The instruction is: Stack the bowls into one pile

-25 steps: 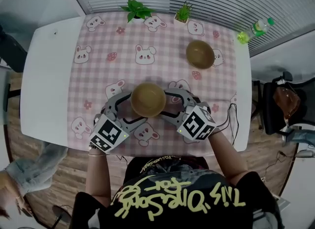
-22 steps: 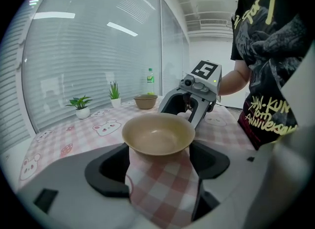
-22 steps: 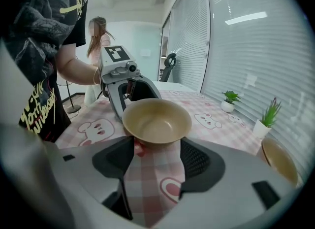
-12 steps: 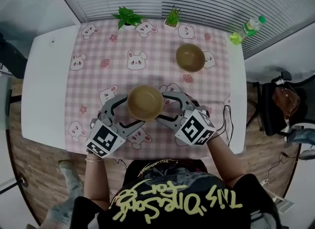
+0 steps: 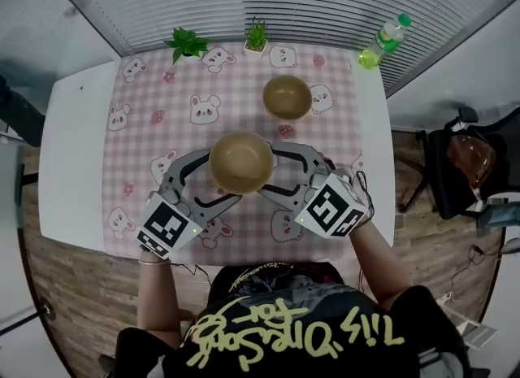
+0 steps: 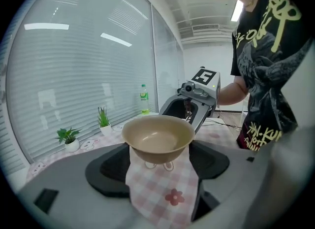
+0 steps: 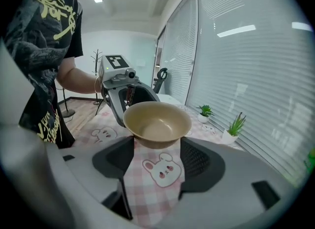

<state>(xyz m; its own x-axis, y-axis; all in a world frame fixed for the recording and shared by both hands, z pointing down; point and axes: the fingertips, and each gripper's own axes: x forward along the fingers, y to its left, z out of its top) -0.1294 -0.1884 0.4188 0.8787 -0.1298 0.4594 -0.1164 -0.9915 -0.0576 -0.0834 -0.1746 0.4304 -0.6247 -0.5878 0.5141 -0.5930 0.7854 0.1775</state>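
A tan bowl (image 5: 241, 161) hangs above the pink checked tablecloth (image 5: 203, 108), clamped from both sides. My left gripper (image 5: 214, 176) closes on its left side and my right gripper (image 5: 270, 171) on its right side, both with jaws spread wide around the rim. In the left gripper view the bowl (image 6: 158, 138) sits upright at my jaw tips (image 6: 160, 152), with the right gripper (image 6: 194, 100) behind it. The right gripper view shows the same bowl (image 7: 156, 122) with the left gripper (image 7: 120, 82) beyond. A second tan bowl (image 5: 287, 97) stands on the cloth further back and to the right.
Two small potted plants (image 5: 188, 41) (image 5: 257, 36) stand at the table's far edge, and a green bottle (image 5: 382, 43) at the far right corner. The white table (image 5: 73, 157) reaches left past the cloth. A dark chair with a bag (image 5: 463, 165) is off the right side.
Both grippers have risen together with the bowl between them, and the bowl has drawn closer to the second bowl. The jaws keep the same spread.
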